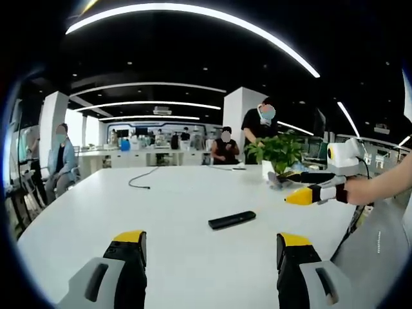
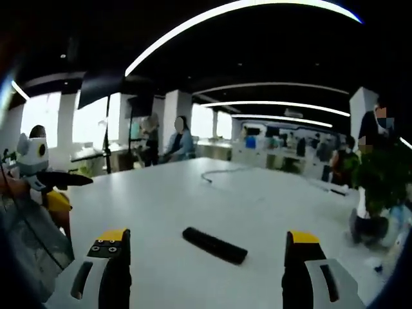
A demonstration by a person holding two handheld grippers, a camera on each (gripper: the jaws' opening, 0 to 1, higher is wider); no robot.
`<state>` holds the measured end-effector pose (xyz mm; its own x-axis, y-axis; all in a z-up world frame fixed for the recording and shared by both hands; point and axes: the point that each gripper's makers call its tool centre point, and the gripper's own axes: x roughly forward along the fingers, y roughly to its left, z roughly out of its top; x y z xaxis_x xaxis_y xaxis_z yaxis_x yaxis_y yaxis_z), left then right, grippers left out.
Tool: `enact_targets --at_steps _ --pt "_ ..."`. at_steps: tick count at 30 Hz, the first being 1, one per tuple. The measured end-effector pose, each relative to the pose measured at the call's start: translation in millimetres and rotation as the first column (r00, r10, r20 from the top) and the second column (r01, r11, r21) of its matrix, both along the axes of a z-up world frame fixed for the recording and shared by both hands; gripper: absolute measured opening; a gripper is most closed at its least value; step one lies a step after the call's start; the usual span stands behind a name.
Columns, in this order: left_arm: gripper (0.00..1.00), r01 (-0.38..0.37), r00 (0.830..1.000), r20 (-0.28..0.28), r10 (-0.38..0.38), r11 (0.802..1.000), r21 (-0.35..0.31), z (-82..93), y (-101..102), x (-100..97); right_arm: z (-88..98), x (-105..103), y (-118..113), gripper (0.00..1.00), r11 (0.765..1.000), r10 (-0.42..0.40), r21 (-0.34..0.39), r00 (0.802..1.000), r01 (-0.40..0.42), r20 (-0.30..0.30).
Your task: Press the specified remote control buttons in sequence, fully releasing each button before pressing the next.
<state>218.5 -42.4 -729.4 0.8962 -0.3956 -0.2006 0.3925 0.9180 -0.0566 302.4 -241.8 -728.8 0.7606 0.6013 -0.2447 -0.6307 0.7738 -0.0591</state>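
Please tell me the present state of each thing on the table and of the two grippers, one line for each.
remote control: lying flat on the white table, untouched.
left gripper: open, holding nothing, short of the remote.
right gripper: open, holding nothing, short of the remote.
potted plant: upright.
cable: lying loose.

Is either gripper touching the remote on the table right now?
No, the black remote lies alone on the white table, ahead of the open left gripper with bare tabletop between them.
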Motion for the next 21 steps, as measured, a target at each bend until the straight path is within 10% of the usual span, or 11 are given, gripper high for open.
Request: enact_targets --at_steps 21 --pt "0.85 0.002 1.000 -0.004 -0.002 1.000 -0.009 -0.3 -1.1 -0.2 0.8 -34.4 -23.5 0.97 0.995 -0.091 0.043 0.996 0.091 -0.003"
